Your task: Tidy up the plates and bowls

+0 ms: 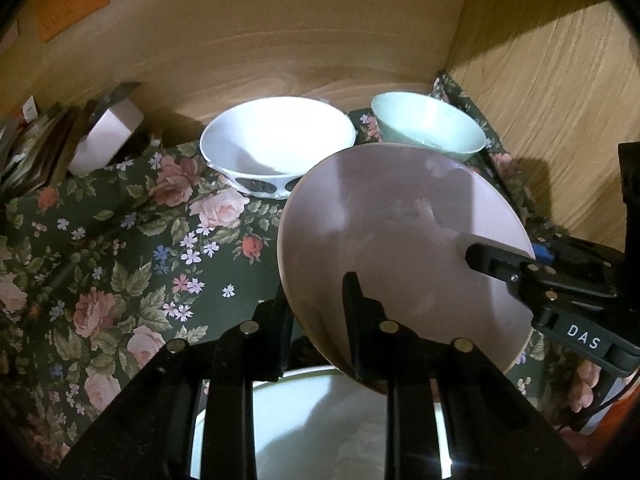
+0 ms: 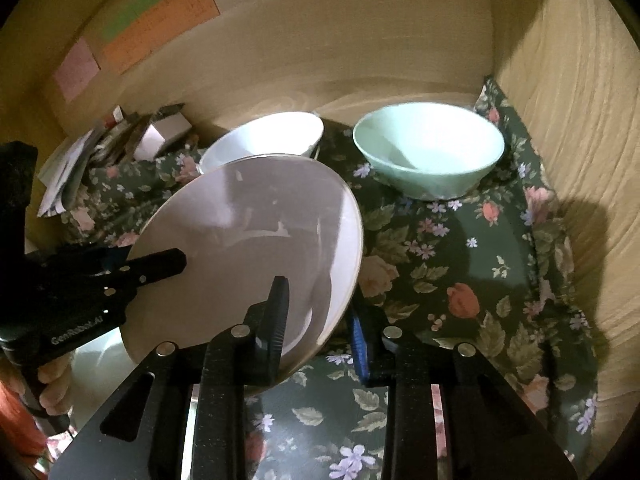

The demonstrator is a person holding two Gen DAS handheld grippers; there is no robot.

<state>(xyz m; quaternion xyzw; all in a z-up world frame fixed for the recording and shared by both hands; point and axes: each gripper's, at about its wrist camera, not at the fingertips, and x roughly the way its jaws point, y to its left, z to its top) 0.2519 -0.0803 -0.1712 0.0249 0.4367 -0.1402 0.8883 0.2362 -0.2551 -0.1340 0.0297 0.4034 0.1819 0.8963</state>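
Note:
A pink plate (image 1: 400,248) (image 2: 248,256) is held tilted above the floral cloth, gripped on opposite edges by both grippers. My left gripper (image 1: 316,308) is shut on its near rim; it also shows in the right wrist view (image 2: 160,266). My right gripper (image 2: 316,312) is shut on the plate's rim; it also shows in the left wrist view (image 1: 492,260). A white bowl (image 1: 276,148) (image 2: 264,136) and a mint green bowl (image 1: 432,128) (image 2: 428,148) stand at the back. A pale plate (image 1: 320,420) lies under the left gripper.
The floral cloth (image 1: 140,248) (image 2: 460,264) covers the surface. Wooden walls close the back (image 1: 280,40) and right side (image 2: 580,120). A pink box (image 1: 108,136) and a pile of papers (image 2: 72,168) sit at the back left. Coloured notes (image 2: 152,20) hang on the wall.

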